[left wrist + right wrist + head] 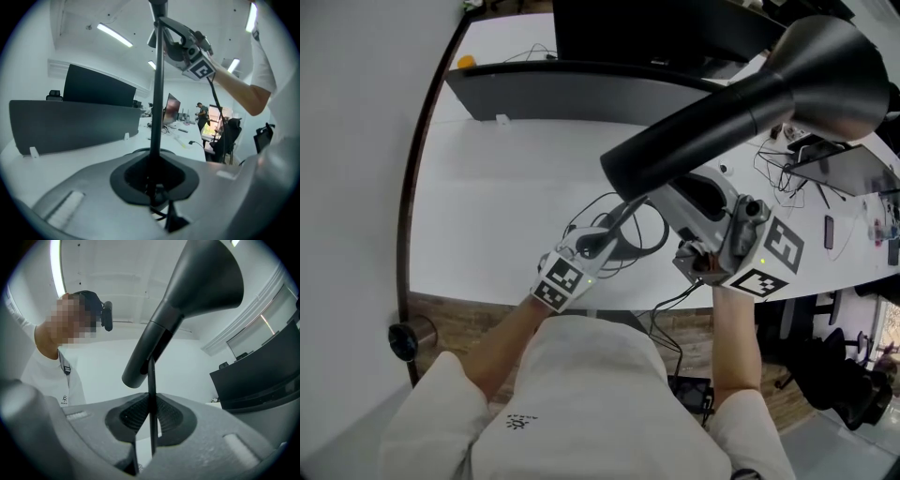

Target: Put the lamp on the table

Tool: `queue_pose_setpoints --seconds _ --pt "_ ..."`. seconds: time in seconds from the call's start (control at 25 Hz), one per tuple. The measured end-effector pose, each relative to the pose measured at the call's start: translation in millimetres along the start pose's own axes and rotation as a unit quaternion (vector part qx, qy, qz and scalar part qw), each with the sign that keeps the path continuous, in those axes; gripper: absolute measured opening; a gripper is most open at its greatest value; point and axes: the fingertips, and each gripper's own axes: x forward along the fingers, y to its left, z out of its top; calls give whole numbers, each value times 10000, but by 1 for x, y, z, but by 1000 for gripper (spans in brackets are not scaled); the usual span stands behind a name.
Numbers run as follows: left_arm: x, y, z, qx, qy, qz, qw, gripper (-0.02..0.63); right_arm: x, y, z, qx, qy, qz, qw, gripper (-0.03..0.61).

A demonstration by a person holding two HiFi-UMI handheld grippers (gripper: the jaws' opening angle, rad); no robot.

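Note:
A black lamp with a large cone-shaped head point(750, 103) stands over the white table point(506, 187) on a thin stem. My left gripper point(600, 240) is shut on the stem low down, just above the round base and the looped cable point(649, 225). In the left gripper view the stem point(156, 117) rises straight up from between the jaws. My right gripper point(675, 202) is shut on the stem higher up, under the head. The right gripper view shows the thin stem point(151, 394) pinched between the pads, with the lamp head point(187, 301) tilted above it.
A dark divider panel point(581, 94) and a black monitor point(656, 28) stand at the back of the table. At the right lie a laptop point(853, 169), cables and a phone point(829, 231). A black chair point(834, 375) stands on the floor at lower right.

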Motion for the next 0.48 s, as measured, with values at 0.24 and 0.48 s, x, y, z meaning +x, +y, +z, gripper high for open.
queue_pose_setpoints --seconds 0.24,0.48 --pt "7 -1 7 -51 -74 117 9999 28 -2 -2 5 -49 47 147 9999 38" --pt "15 7 9 28 -105 229 9997 28 -5 -9 6 -68 24 201 9998 38"
